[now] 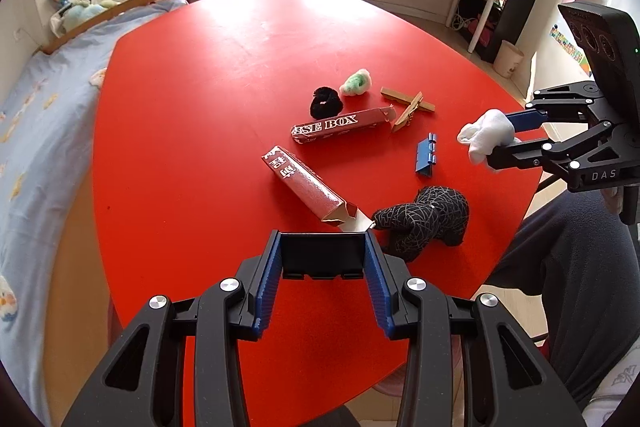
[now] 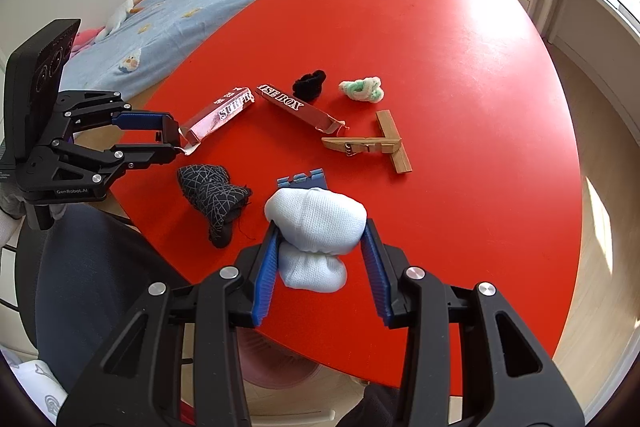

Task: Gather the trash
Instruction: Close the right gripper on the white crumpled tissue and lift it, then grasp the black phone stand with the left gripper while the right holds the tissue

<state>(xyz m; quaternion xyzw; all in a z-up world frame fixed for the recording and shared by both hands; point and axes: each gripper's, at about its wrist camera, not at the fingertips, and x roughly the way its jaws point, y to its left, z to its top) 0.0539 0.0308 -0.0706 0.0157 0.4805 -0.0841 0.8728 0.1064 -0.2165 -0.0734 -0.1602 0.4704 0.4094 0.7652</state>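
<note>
In the left wrist view, the left claw (image 1: 324, 251) pinches the torn silver flap of a long red cardboard box (image 1: 302, 185), whose far end rests on the glossy red table (image 1: 224, 75); a second red box lettered "BOX" (image 1: 343, 127) lies just beyond, near a black webbed sock (image 1: 428, 217). In the right wrist view, the right claw (image 2: 320, 231) grips a balled white sock (image 2: 316, 223) above the table, with a blue plastic clip (image 2: 302, 179) just beyond and wooden clothespins (image 2: 374, 143) farther off.
</note>
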